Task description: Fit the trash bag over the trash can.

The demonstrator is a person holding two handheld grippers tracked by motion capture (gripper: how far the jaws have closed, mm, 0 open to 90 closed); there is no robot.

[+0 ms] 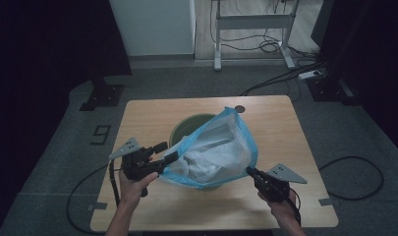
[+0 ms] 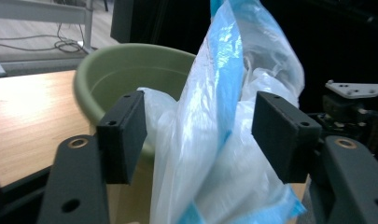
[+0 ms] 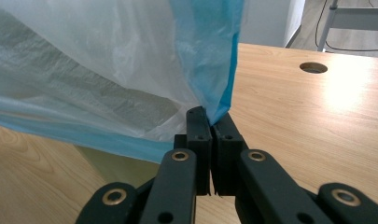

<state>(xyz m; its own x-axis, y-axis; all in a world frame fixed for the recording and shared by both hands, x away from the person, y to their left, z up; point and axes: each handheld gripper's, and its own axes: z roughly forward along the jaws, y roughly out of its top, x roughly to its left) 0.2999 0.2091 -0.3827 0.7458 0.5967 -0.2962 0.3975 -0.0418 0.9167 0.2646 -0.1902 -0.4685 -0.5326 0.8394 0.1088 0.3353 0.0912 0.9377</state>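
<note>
From the high view, your left tongs [image 1: 166, 152] sit near the left edge of the worktop [image 1: 152, 110], held in your left hand [image 1: 132, 184], with their tips at the left rim of the blue-edged plastic bag [image 1: 221, 147]. The bag is draped over and into the green bin [image 1: 189, 125], which stands about in the middle of the worktop, a little toward the far edge. Your right tongs [image 1: 249, 171] come in from the near right corner and meet the bag's rim on its right side. The bag's mouth is stretched wide between the two tongs and rises to a peak near the small round hole [image 1: 240, 108] at the far edge.

In the left gripper view, your left tongs [image 2: 200, 133] are spread, the two black pads well apart. A fold of the bag [image 2: 214, 107] hangs between them, and neither pad presses on it. The green bin [image 2: 126, 70] stands just behind, with the bag film lying inside it. Your right tongs' grey plate [image 2: 354, 88] shows farther off at the right.

In the right gripper view, your right tongs [image 3: 210, 116] are pressed together, pinching the blue hem of the bag [image 3: 107, 74], which fans upward and to the left from the tips. The bin's green wall [image 3: 116, 168] shows below the film, and the round hole [image 3: 313, 67] lies on the worktop [image 3: 308, 121] beyond.
</note>
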